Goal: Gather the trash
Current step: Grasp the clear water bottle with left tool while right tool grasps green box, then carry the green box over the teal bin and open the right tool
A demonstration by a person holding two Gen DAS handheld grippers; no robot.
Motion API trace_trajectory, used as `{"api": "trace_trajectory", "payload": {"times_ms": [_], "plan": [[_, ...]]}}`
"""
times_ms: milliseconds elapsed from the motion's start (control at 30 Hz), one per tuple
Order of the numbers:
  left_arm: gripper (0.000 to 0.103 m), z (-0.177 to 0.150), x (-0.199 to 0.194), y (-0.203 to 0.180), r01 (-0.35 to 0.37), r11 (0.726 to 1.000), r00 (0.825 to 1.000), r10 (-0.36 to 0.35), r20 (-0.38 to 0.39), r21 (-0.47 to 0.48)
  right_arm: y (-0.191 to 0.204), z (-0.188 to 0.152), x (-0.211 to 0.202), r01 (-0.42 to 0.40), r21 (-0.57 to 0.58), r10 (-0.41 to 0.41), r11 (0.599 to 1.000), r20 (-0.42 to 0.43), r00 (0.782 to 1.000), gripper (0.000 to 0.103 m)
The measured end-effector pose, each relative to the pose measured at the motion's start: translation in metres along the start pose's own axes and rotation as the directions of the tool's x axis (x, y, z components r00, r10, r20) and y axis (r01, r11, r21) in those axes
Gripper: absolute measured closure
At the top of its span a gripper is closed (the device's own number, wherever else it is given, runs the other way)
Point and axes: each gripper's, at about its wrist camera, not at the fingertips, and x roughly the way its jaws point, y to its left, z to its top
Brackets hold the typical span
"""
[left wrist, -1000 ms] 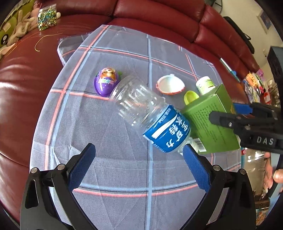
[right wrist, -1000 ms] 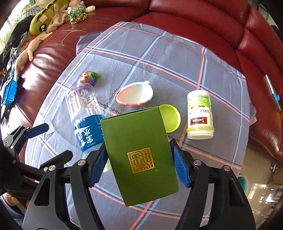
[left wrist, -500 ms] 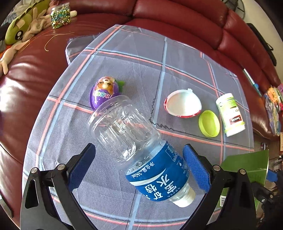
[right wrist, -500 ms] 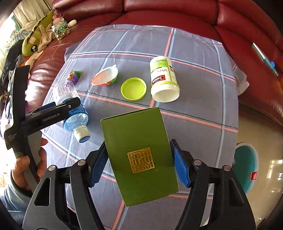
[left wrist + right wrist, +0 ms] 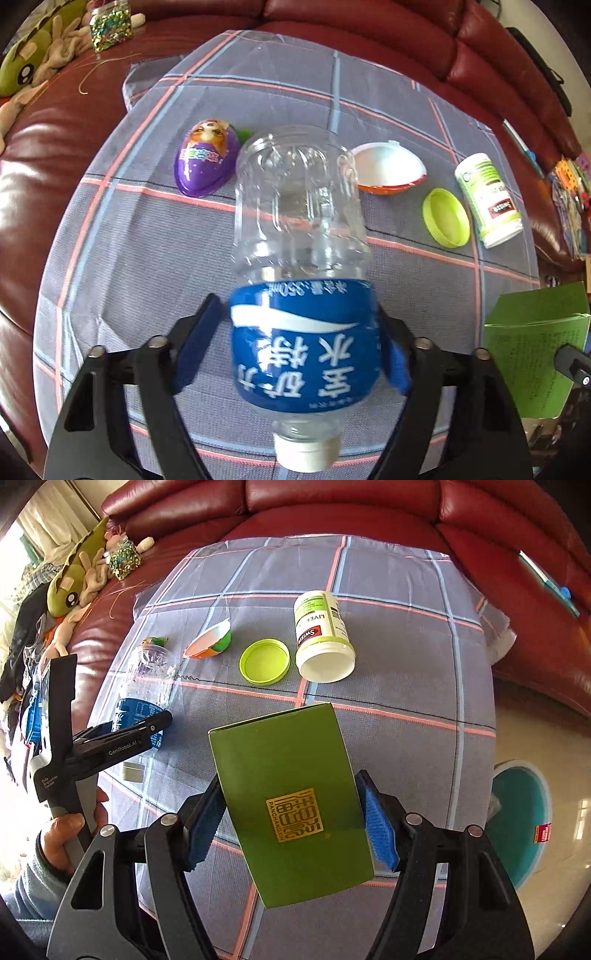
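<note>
Left hand-held gripper [image 5: 299, 347]: jaws have just been closing, blue pads now against both sides of the blue label of a clear water bottle [image 5: 301, 266], white cap toward the camera, base pointing away over the cloth. Right hand-held gripper [image 5: 291, 830]: clamped on a green carton [image 5: 291, 805], pads on its two side edges, gold seal facing up, carton held above the cloth's near edge. Red leather sofa [image 5: 332, 502] carries a grey plaid cloth [image 5: 406, 646]. On the cloth, well apart from both grippers: white supplement jar [image 5: 321, 635] on its side, mouth open; lime lid [image 5: 264, 661] just beside it; purple egg toy [image 5: 207, 162]; half egg shell [image 5: 388, 173], white inside up.
</note>
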Motion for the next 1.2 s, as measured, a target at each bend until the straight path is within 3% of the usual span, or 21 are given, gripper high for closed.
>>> {"api": "trace_trajectory", "payload": {"times_ms": [33,367,633,933,1200], "plan": [[0.038,-0.002,-0.002,-0.003,-0.022,1.000,1.000,0.022,0.013,0.022,-0.002,-0.001,-0.001,0.003,0.004,-0.003,1.000,0.000,1.000,0.037],[0.038,-0.025,-0.025,-0.023,-0.001,0.991,0.999,-0.004,0.042,0.132,-0.021,-0.011,-0.012,-0.015,0.067,0.012,0.998,0.042,0.999,0.038],[0.038,-0.041,-0.057,-0.063,0.067,0.968,0.994,-0.084,0.064,0.243,-0.046,-0.025,-0.042,-0.076,0.143,0.057,0.987,0.131,0.990,0.038],[0.038,-0.056,-0.080,-0.136,0.163,0.904,0.980,-0.194,0.040,0.396,-0.111,-0.059,-0.084,-0.093,0.275,0.028,0.957,0.231,0.972,0.038],[0.038,-0.074,-0.084,-0.217,0.215,0.822,0.968,-0.250,-0.006,0.527,-0.179,-0.101,-0.114,-0.095,0.399,-0.030,0.912,0.297,0.954,0.038]]}}
